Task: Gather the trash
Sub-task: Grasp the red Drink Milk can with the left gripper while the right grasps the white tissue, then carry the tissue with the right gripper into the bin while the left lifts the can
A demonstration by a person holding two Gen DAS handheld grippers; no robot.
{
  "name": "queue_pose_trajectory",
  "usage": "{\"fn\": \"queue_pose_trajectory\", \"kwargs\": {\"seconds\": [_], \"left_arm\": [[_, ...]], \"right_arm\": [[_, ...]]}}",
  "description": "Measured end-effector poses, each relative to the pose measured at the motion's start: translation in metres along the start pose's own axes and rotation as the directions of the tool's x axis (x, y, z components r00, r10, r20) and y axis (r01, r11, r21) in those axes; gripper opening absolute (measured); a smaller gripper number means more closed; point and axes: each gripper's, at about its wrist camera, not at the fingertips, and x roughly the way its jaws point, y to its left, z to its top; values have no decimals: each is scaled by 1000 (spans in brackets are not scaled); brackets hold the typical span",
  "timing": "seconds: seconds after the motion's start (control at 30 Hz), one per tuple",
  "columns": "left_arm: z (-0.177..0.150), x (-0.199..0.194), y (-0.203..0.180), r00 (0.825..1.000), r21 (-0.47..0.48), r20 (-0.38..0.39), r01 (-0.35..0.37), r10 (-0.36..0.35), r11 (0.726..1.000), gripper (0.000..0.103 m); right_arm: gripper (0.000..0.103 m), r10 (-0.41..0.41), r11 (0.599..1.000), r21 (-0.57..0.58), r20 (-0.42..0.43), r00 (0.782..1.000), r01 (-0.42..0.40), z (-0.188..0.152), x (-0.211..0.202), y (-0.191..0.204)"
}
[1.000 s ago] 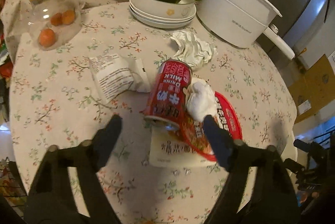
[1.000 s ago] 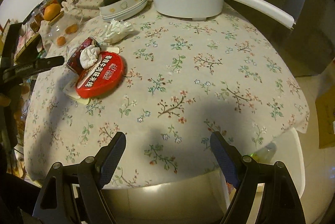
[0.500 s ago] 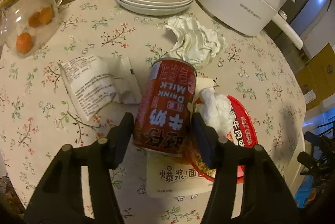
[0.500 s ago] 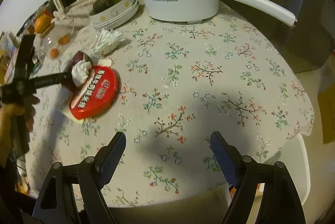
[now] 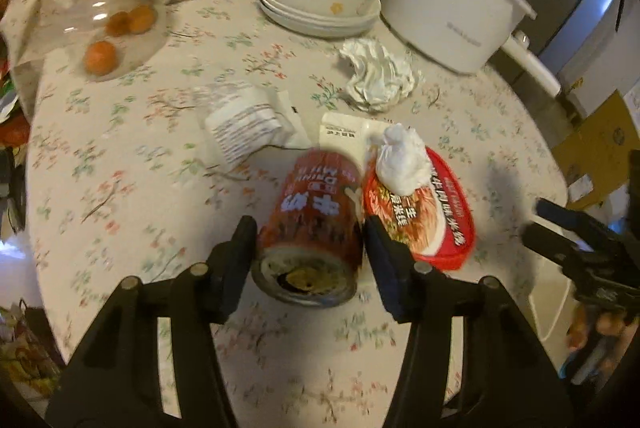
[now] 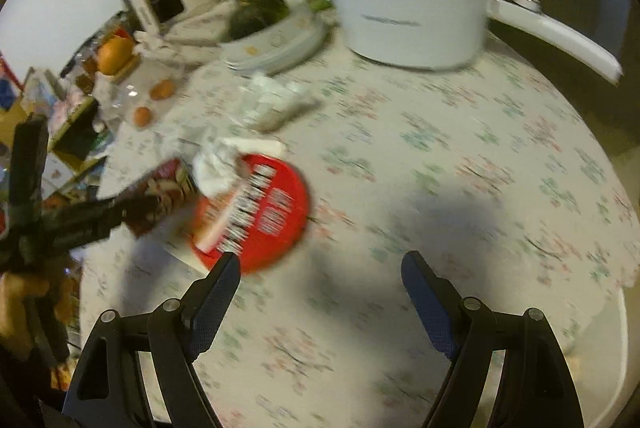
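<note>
I have the left gripper (image 5: 310,232) clamped on the can (image 5: 314,216), right gripper (image 6: 320,292) jaws apart; next, bin it.

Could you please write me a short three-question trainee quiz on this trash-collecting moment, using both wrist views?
1. True or false: the left tongs are shut on the red milk can.
2. Multiple choice: the crumpled white tissue ball rests on
A) the stacked plates
B) the red noodle lid
C) the white pot
3. Fill in: the right tongs are ____ and hold nothing, above the floral tablecloth.

Key: 1 true; 2 B; 3 open.
</note>
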Motion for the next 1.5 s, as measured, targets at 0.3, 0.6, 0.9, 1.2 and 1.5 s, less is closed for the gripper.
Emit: {"fn": "queue_pose_trajectory", "kwargs": {"seconds": [0.3,0.6,0.9,1.2,1.5], "left_arm": [[-28,0,19,991,9,-130,12,-11,1000,56],[-40,17,25,977,34,-210,29,-21,999,57],[-36,28,24,982,21,-188,4,0,1000,55],[-32,19,25,990,2,-138,-24,24,1000,54],[-32,3,37,995,-82,-99,5,-13,997,54]], "right_arm": [[81,93,995,-29,11,996,-93,20,45,48],[70,126,992,7,30,992,-126,35,76,49],[29,106,992,-78,50,993,-102,37,83,63],[27,105,989,-113,60,993,-98,32,64,68],[27,86,987,-141,63,994,-76,23,38,65]]}}
